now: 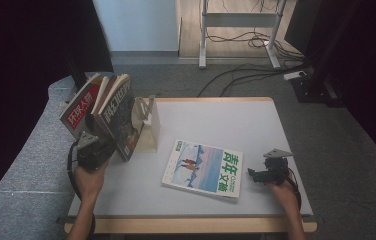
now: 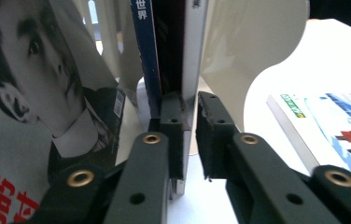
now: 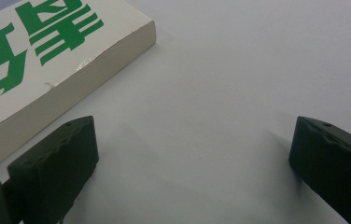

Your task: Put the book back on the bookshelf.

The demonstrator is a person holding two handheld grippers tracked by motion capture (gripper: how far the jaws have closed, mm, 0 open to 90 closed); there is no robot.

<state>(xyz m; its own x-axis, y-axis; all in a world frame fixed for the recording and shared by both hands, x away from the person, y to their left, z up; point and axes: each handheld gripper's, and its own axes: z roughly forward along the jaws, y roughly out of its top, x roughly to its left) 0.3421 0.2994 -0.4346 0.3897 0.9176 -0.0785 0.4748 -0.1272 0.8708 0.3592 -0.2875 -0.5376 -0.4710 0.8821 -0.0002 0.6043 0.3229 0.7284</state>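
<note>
Cream bookstand (image 1: 150, 131) with leaning magazines (image 1: 118, 112), left hand-held gripper (image 2: 190, 107) slack around one, right hand-held gripper (image 3: 194, 128) agape.

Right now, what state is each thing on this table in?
Dark-covered magazine: upright, leaning in the stand.
Red-titled magazine: upright, leaning left.
Cream plastic book stand: standing.
Green-titled magazine: lying flat, closed.
Left claw: astride the dark magazine's edge, slightly parted.
Right claw: open, empty.

Glossy paper magazine cover (image 1: 203, 170), smooth matt white table (image 1: 226, 120), matt black plastic fingers (image 3: 52, 172)
</note>
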